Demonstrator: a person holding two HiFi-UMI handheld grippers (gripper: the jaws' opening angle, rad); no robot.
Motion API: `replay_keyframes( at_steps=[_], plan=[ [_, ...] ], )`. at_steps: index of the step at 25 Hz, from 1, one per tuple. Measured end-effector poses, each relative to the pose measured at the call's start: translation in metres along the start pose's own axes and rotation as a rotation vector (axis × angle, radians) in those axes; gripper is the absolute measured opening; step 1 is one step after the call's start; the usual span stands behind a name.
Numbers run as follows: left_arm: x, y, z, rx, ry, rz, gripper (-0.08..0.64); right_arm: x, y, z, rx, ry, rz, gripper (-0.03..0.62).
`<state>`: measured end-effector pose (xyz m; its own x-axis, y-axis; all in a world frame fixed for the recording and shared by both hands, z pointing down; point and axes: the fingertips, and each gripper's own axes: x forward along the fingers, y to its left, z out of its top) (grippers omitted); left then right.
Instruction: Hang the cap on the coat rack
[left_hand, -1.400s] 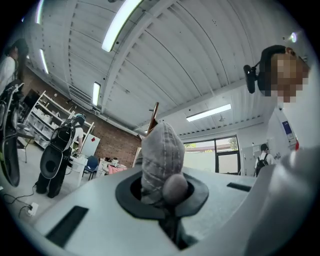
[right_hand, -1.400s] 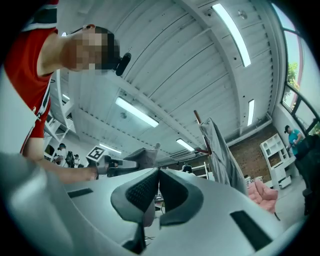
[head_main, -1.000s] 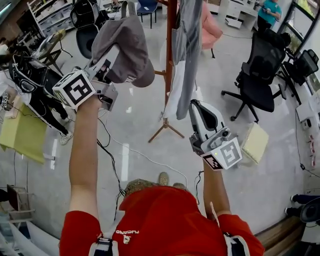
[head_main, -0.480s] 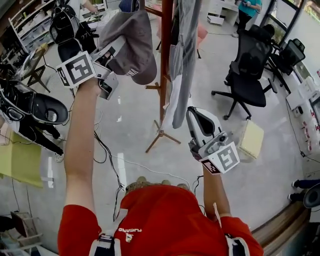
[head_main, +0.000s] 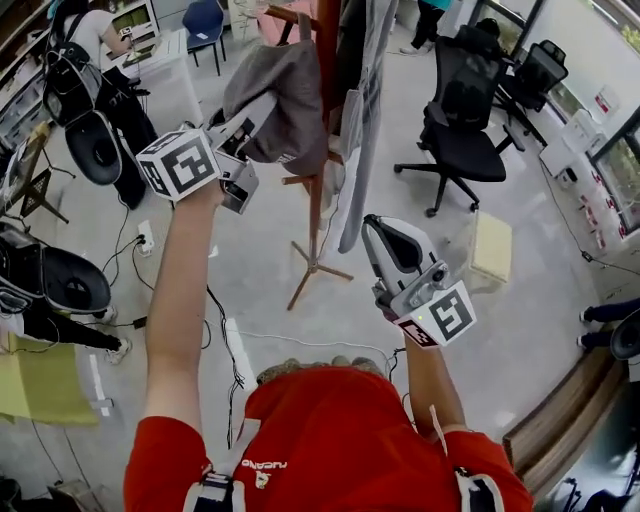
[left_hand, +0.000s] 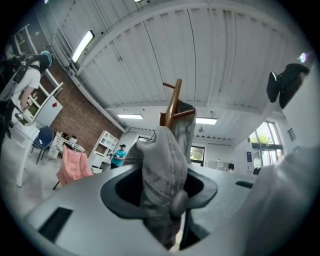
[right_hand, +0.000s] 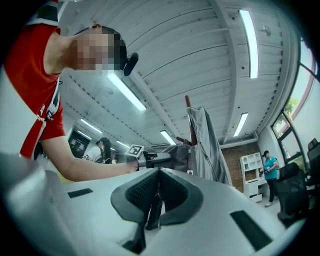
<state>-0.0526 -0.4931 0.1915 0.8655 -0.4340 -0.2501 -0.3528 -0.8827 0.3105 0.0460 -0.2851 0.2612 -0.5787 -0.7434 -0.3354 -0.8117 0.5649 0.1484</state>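
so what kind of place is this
Most likely an open-plan office or lab workspace: black swivel office chairs on a polished floor, white shelving units by a brick wall, and long strip lights overhead.

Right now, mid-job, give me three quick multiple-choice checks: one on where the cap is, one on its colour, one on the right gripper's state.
1. Where is the cap?
A) on the floor
B) up beside the coat rack, at the left gripper
C) on the black office chair

2. What colour is the cap?
A) red
B) yellow
C) grey

3. How is the right gripper?
A) shut, empty
B) shut on the cap
C) wide open round the pole

Answers:
1 B: the cap lies between the left gripper's opening jaws, next to the pole.
2 C: its fabric shows grey.
3 A: its jaws meet with nothing between them.
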Motion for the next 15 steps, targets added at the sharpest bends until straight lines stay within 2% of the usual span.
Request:
replay_keyframes(
  at_steps=[1,3,7,9,13,15],
  plan=[
    [0.000,0.001,-0.002,-0.007,-0.020,-0.017,0.194,0.003,0.005,-0.002,-0.003,0.008,-0.005,0.025],
    [0.001,0.005,-0.005,-0.005,-0.045,-0.036,0.269,0.007,0.016,-0.008,-0.011,0.025,-0.013,0.025],
    [0.001,0.010,-0.005,0.056,-0.078,-0.033,0.336,0.011,0.030,-0.013,-0.025,0.046,-0.030,0.025],
    [-0.013,0.013,0.001,0.108,-0.129,0.009,0.357,0.012,0.033,-0.015,-0.026,0.052,-0.043,0.023],
    [-0.067,0.018,0.016,0.237,-0.285,0.158,0.374,0.015,0.033,-0.019,-0.010,0.045,-0.067,0.025],
    [-0.094,0.012,0.015,0.282,-0.310,0.196,0.374,0.019,0.033,-0.020,0.002,0.041,-0.073,0.025]
  ],
)
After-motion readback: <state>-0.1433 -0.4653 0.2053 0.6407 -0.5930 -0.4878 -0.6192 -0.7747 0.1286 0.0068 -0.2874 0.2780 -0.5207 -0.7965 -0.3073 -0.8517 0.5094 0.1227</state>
